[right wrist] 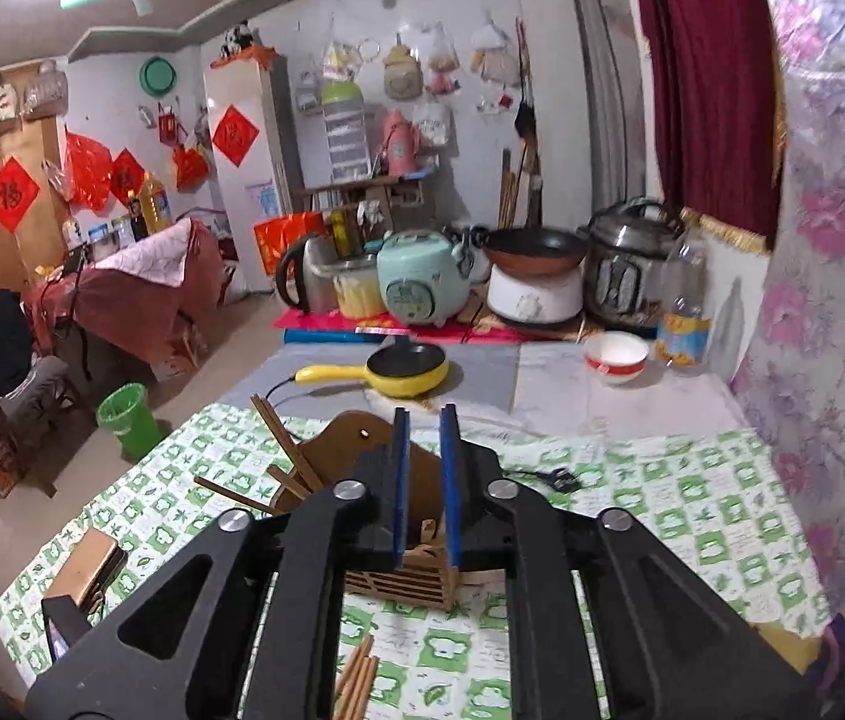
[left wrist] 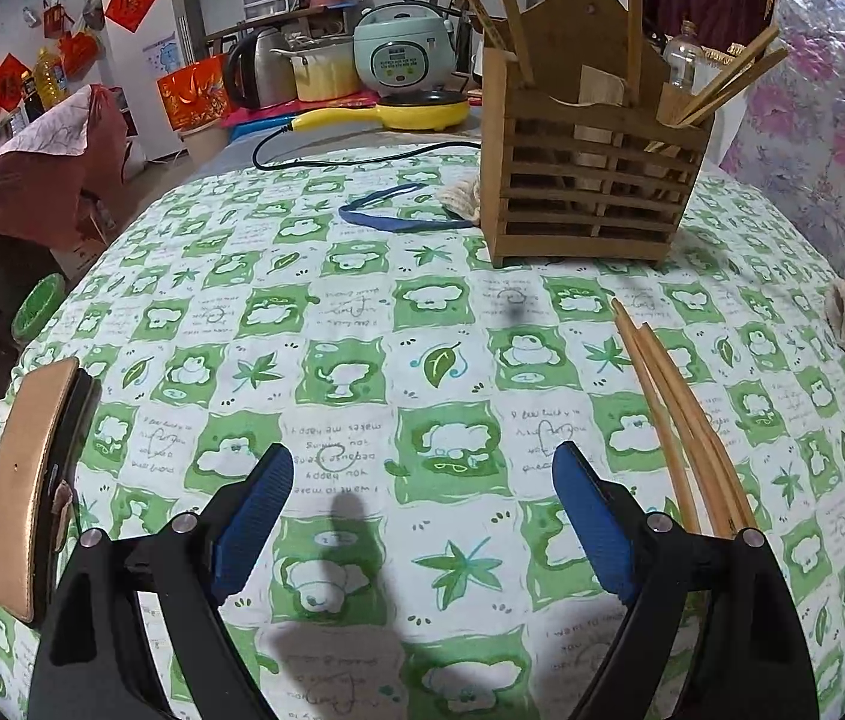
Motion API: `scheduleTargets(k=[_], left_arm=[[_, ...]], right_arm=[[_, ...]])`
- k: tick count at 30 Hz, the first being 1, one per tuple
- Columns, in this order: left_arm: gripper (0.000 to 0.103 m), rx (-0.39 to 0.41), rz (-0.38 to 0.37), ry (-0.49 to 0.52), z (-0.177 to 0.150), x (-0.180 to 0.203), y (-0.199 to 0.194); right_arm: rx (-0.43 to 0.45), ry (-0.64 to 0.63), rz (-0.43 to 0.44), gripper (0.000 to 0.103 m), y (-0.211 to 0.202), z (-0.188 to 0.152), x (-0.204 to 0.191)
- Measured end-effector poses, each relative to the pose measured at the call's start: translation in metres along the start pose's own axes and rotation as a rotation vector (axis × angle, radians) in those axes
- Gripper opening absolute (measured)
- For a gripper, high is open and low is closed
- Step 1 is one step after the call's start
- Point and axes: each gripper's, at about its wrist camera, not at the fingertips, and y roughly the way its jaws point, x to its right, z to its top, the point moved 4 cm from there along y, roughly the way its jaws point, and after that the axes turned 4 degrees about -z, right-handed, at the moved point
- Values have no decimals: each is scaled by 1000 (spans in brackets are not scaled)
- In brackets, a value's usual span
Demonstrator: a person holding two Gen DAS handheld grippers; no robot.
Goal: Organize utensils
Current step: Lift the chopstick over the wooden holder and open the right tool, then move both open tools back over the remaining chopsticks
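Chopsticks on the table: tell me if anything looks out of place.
A bundle of loose chopsticks lies flat on the green tablecloth, apart from the wooden holder where the others stand leaning at various angles. The open left gripper holds nothing.
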Motion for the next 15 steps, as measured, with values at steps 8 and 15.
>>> scheduleTargets(k=[8, 15], left_arm=[[87, 31, 20, -10, 0, -3, -8], [87, 40, 0, -31, -18, 1, -24]], right_arm=[[-1, 4, 9, 39, -47, -42, 5], [-175, 37, 6, 53, -45, -147, 8]])
